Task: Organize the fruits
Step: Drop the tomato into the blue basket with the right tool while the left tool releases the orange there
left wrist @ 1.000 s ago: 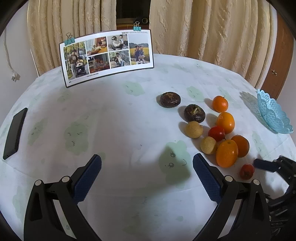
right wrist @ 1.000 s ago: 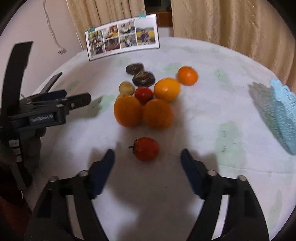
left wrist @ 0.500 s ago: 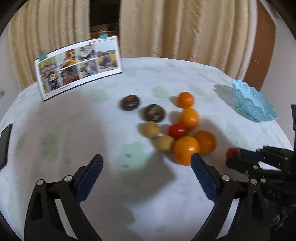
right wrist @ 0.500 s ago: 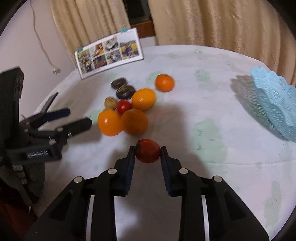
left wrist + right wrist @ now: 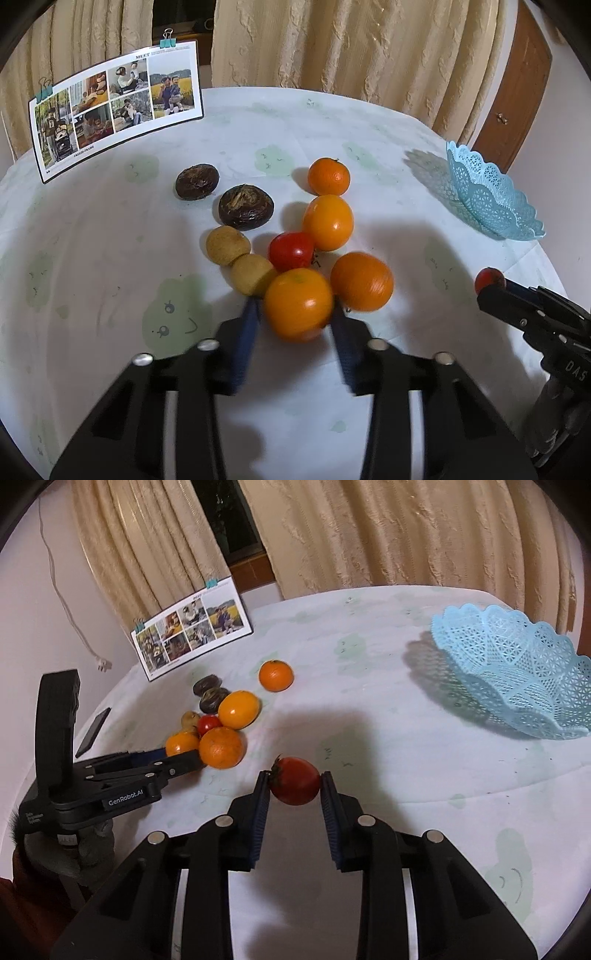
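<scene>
Left claw [image 5: 293, 325] newly around orange [image 5: 298, 303]

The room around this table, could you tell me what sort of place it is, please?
Probably a home dining or living room: a round table under a patterned cloth, long beige curtains behind it, and a family photo collage propped upright.

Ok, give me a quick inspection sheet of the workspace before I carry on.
Surface: round table, pale patterned cloth.
Job's things: blue basket, nothing visible inside; fruit cluster of oranges, red tomato, brown fruits.
Clutter: photo card; black phone.
Grippers: left gripper closed around orange; right gripper shut on dark red tomato.
Cables: white plug lead on wall.
Surroundings: beige curtains, wooden door.
</scene>
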A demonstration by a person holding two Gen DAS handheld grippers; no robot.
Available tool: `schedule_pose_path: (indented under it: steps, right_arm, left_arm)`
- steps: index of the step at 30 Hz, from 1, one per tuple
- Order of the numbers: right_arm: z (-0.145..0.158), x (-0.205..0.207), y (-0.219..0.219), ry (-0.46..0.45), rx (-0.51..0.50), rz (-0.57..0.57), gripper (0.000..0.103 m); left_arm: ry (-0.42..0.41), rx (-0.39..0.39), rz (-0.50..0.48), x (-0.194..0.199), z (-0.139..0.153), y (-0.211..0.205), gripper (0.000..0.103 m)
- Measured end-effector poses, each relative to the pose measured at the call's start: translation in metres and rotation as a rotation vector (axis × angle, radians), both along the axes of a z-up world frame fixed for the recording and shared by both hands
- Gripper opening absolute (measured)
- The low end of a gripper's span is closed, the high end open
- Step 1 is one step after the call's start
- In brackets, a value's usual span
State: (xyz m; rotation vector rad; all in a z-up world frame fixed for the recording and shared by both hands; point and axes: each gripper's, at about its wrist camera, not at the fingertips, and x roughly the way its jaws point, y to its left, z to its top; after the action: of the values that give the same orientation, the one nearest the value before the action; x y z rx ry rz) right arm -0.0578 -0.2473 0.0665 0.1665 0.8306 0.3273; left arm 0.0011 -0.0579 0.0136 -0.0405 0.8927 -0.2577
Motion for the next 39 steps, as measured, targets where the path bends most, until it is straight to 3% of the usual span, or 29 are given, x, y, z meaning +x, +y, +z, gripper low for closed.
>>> schedule_pose_path:
  steps: [14,21,29,30,33,39]
  right_arm:
    - [0.027,-0.001,-0.049,-0.122,0.059,-0.126,0.029]
    - [0.043,0.003,-0.096,-0.201,0.016,-0.288,0.029]
    - [0.033,0.023,-0.145,-0.184,0.009,-0.408,0.029]
    - [0.031,0.024,-0.149,-0.182,0.012,-0.413,0.032]
    - [0.03,0.017,-0.162,-0.205,0.033,-0.454,0.061]
    - [0.03,-0.004,-0.192,-0.28,0.045,-0.618,0.061]
  left_arm:
    - [-0.055,0.031,0.011,-0.007,0.034,-0.007,0.034]
    - [-0.077,0.049,-0.045,0.001,0.046,-0.037,0.034]
    - [-0.096,0.051,-0.126,0.012,0.061,-0.083,0.034]
    - [-0.096,0.048,-0.137,0.014,0.063,-0.089,0.034]
    - [-0.096,0.043,-0.168,0.02,0.067,-0.107,0.034]
    - [-0.097,0.032,-0.229,0.036,0.071,-0.146,0.034]
